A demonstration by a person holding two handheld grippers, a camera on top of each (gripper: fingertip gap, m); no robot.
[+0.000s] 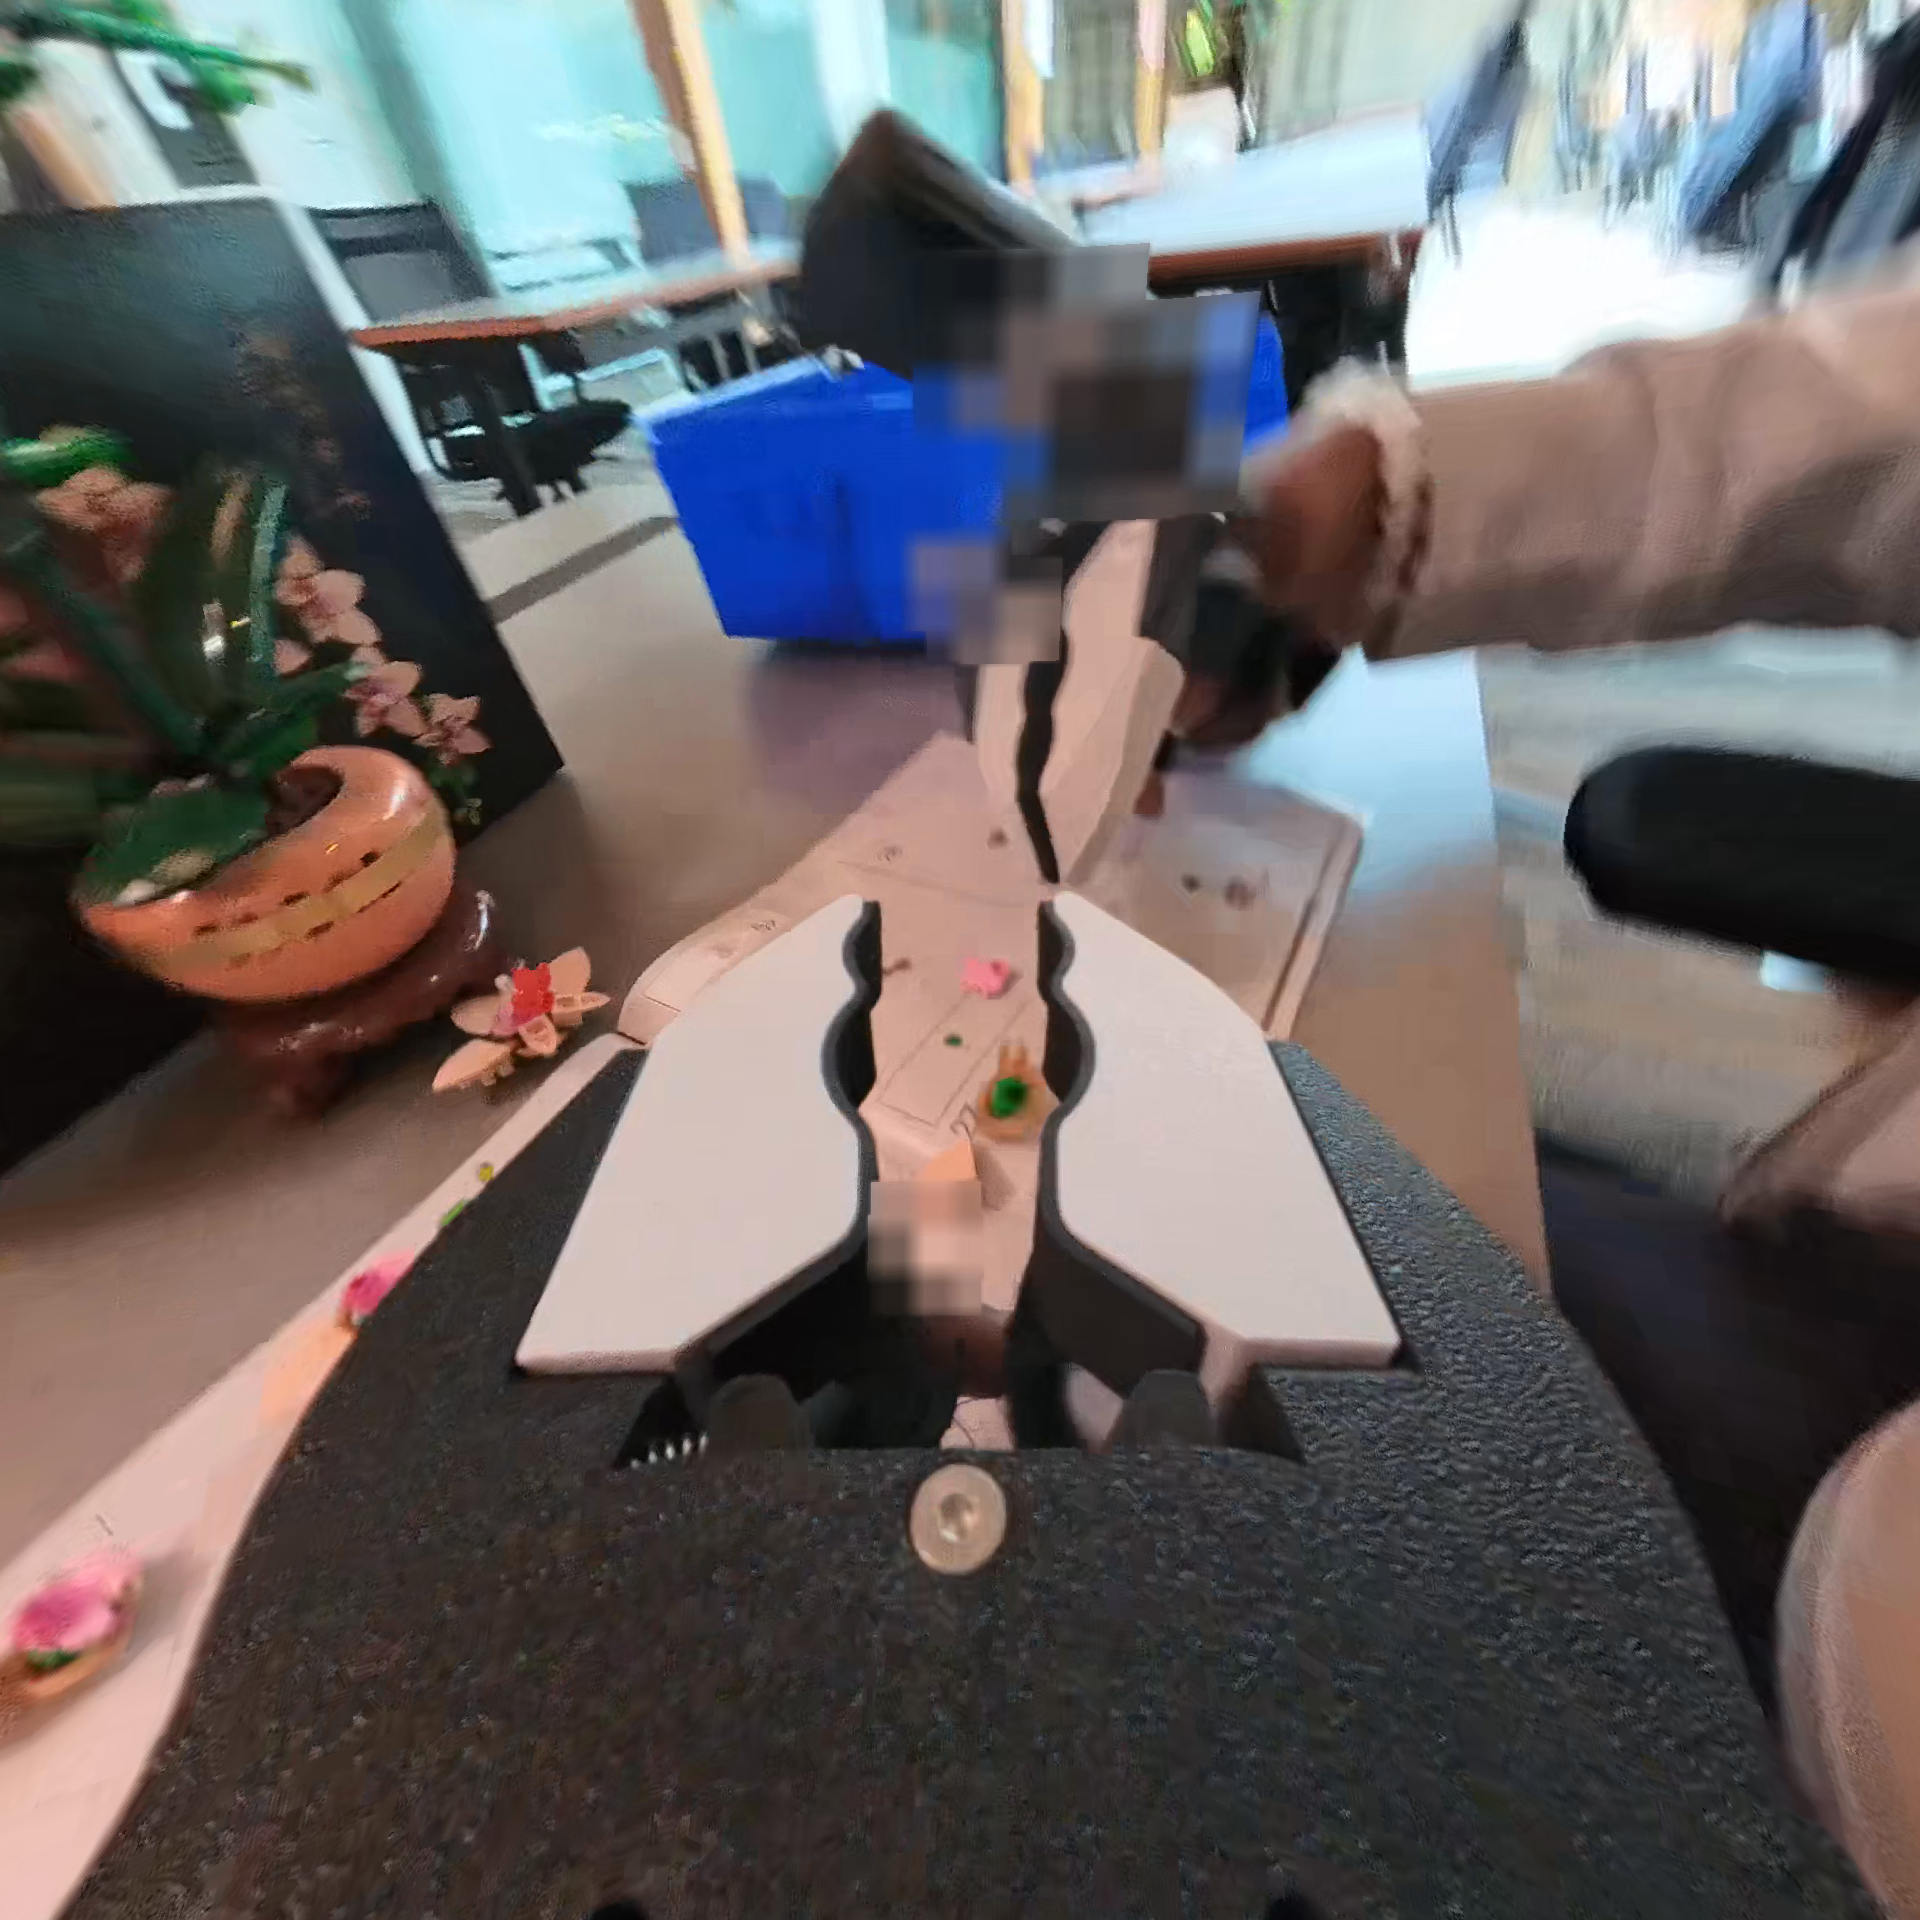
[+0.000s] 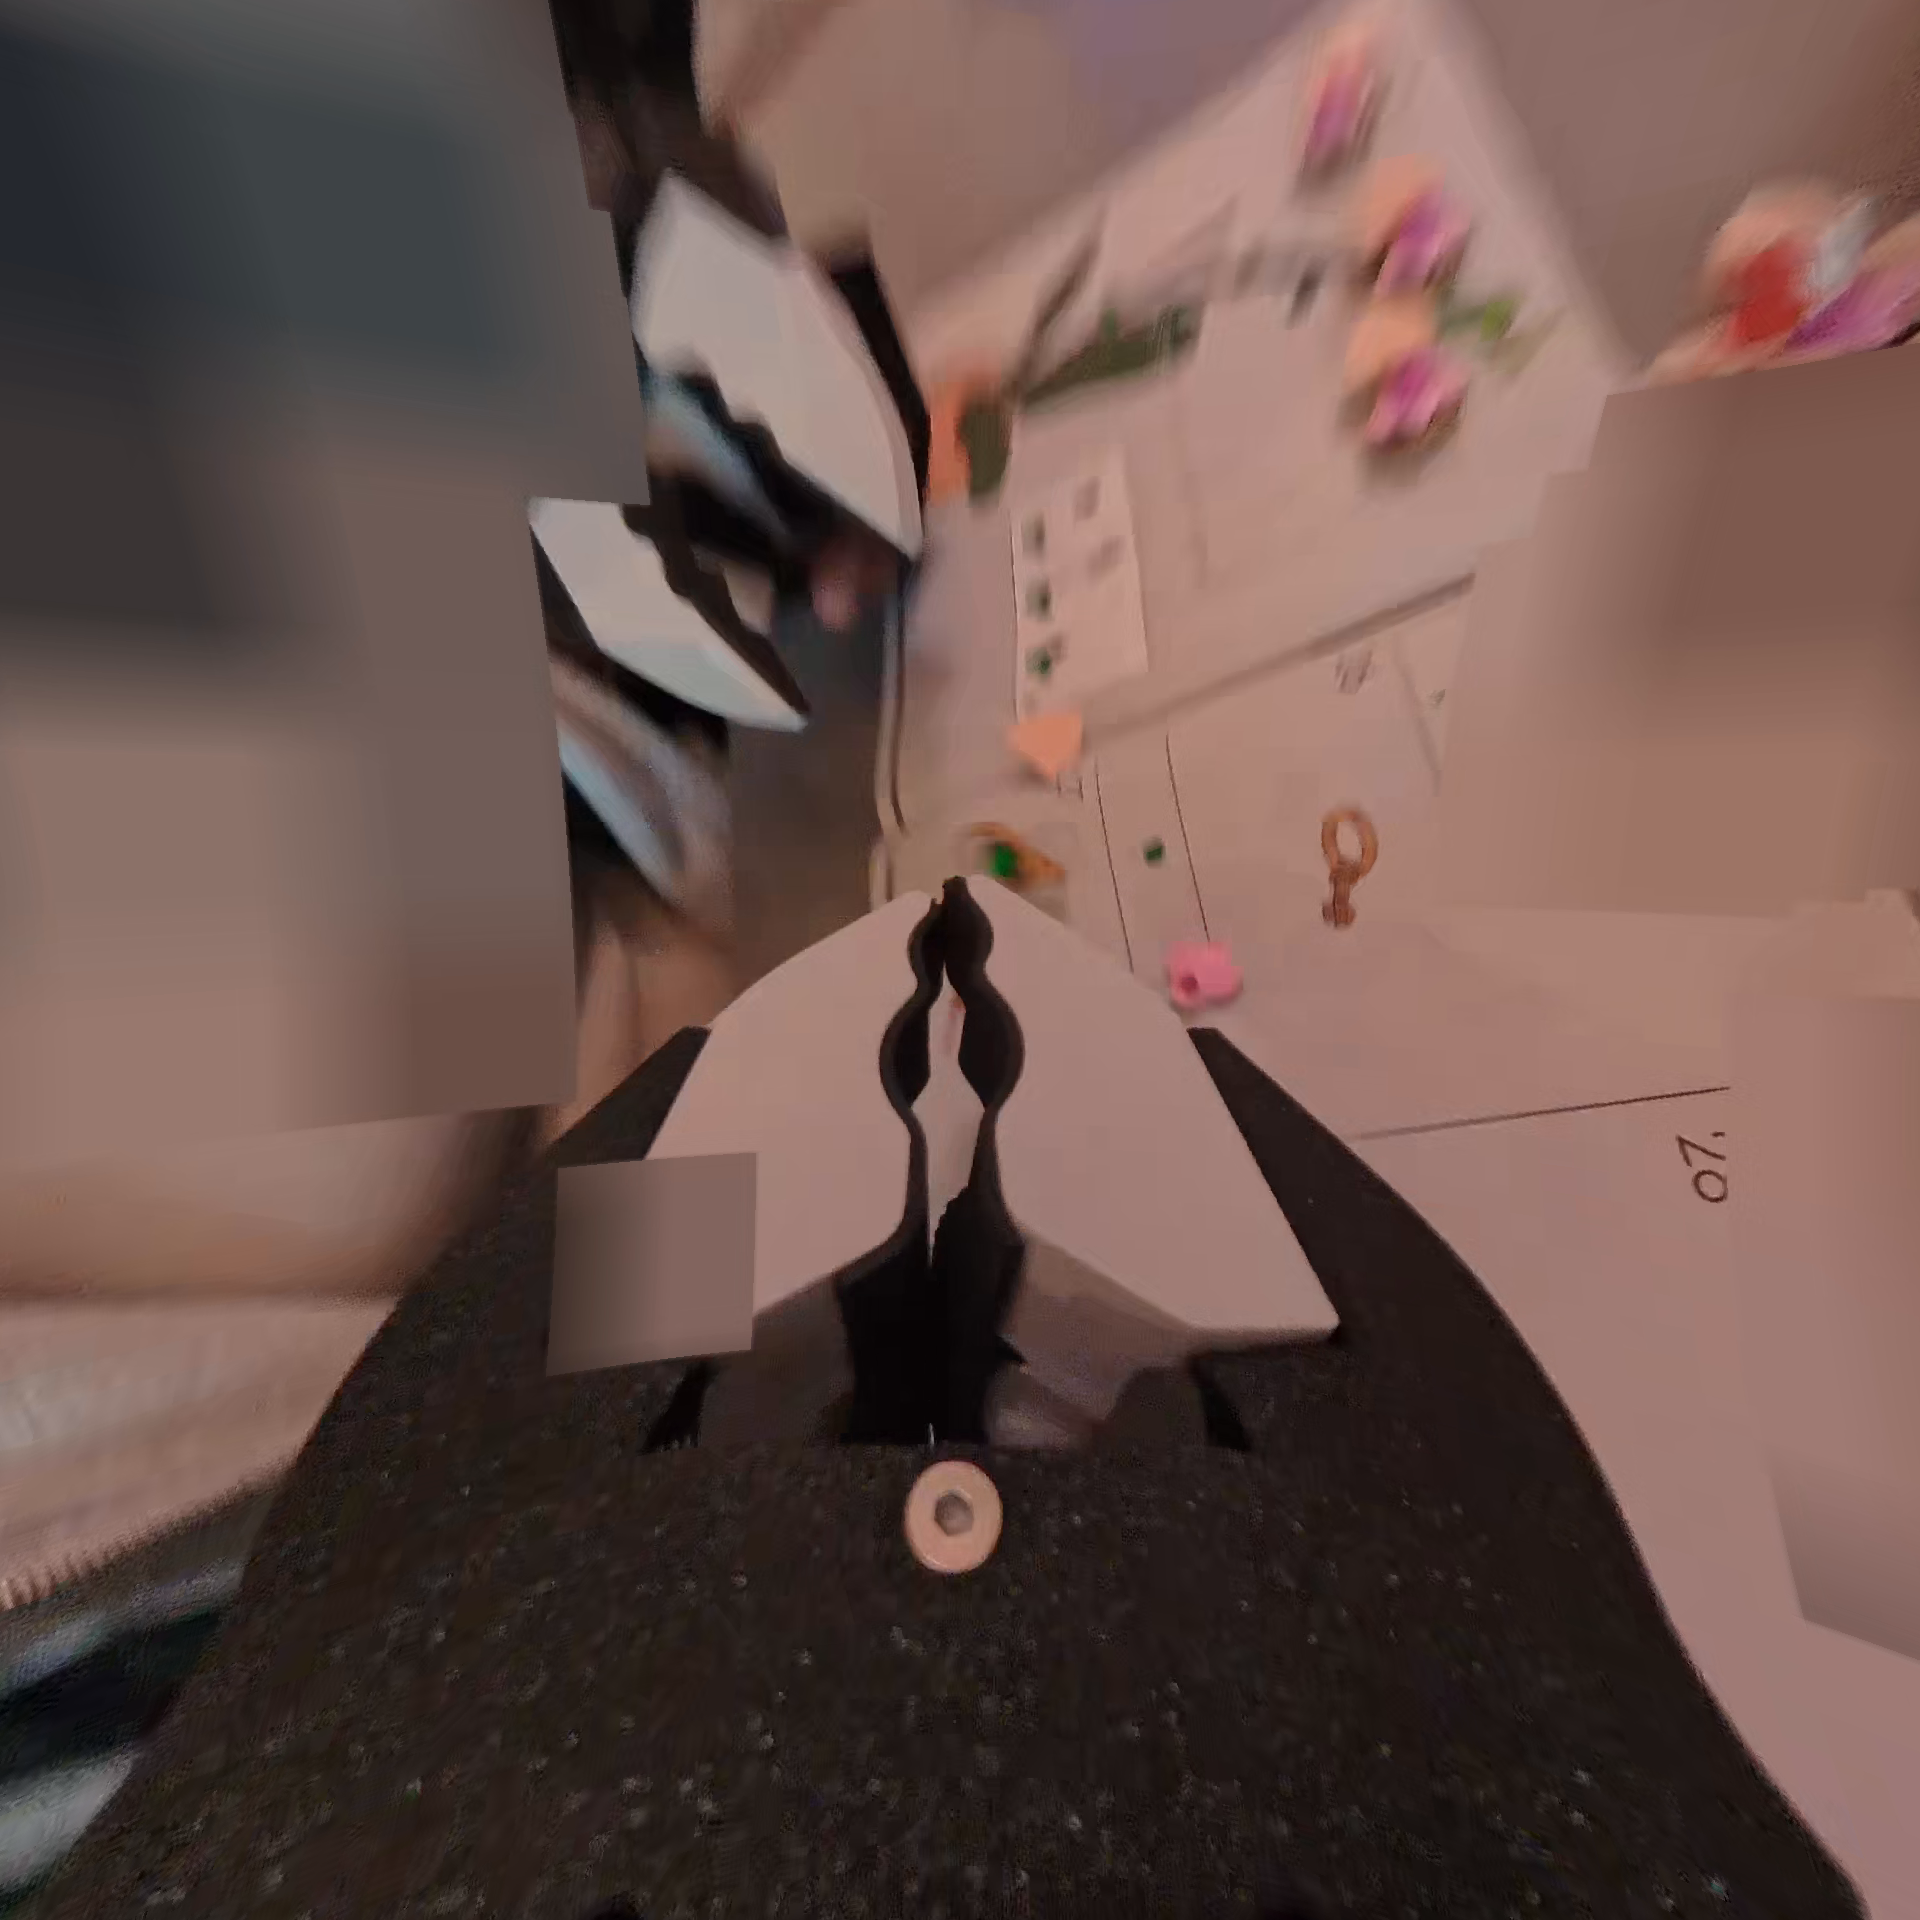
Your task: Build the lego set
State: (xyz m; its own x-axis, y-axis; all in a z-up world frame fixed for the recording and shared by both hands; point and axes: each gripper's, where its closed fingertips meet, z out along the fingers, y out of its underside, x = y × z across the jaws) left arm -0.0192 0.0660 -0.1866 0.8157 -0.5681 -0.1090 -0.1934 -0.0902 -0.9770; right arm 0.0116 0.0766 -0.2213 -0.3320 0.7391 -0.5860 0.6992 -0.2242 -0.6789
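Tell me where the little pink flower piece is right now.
The pink flower piece lies on the white instruction sheet, seen between the open left tongs in the left wrist view, beyond the green-and-tan piece.

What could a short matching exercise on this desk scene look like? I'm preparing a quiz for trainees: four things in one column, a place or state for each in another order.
Things:
1. left gripper
2. right gripper
3. small pink piece
4. flower pot

Places or states:
A. lies on the white instruction sheet, seen between the parted fingers
B. fingertips together
C. stands on a dark brown base at the left of the desk
D. fingers apart, nothing between the tips

Pairs: 1-D, 2-B, 3-A, 4-C
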